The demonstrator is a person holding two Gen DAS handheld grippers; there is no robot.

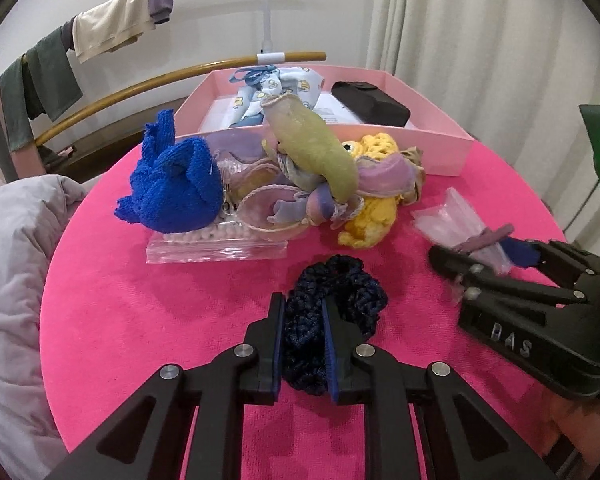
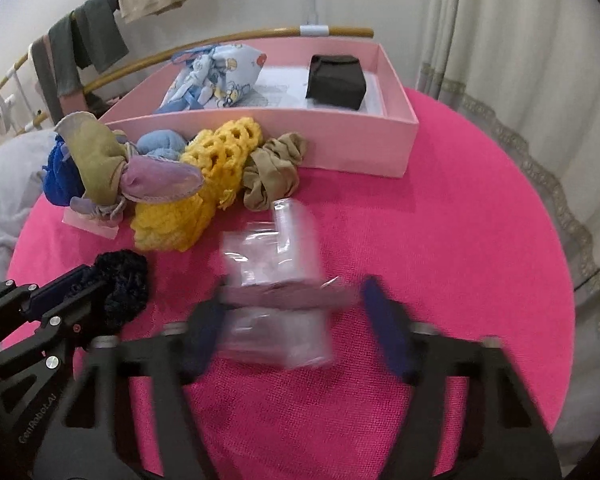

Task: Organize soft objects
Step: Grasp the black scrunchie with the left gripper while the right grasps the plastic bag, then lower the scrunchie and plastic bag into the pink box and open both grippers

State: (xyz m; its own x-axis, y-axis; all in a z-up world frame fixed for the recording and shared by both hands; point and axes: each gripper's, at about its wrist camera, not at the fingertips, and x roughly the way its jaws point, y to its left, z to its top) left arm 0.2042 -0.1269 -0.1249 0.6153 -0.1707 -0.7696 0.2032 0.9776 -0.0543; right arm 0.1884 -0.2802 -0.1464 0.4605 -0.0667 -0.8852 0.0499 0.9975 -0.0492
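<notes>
My left gripper (image 1: 303,312) is shut on a dark navy knitted scrunchie (image 1: 336,300) on the pink round table (image 1: 140,320); it also shows in the right wrist view (image 2: 118,288). My right gripper (image 2: 296,300) is open and blurred, its jaws on either side of a clear plastic bag (image 2: 276,280) with a mauve strip; in the left wrist view the bag (image 1: 452,216) lies at its tips. A pile holds a blue cloth (image 1: 172,184), a green-and-lilac cloth (image 1: 316,152), a yellow crochet piece (image 2: 196,184) and a tan scrunchie (image 2: 272,172).
A pink box (image 2: 340,136) at the back holds a printed blue fabric bundle (image 2: 212,76) and a black pouch (image 2: 336,80). A zip bag of white beads (image 1: 216,240) lies under the pile. A rack with hanging clothes (image 1: 112,32), a curtain and grey bedding surround the table.
</notes>
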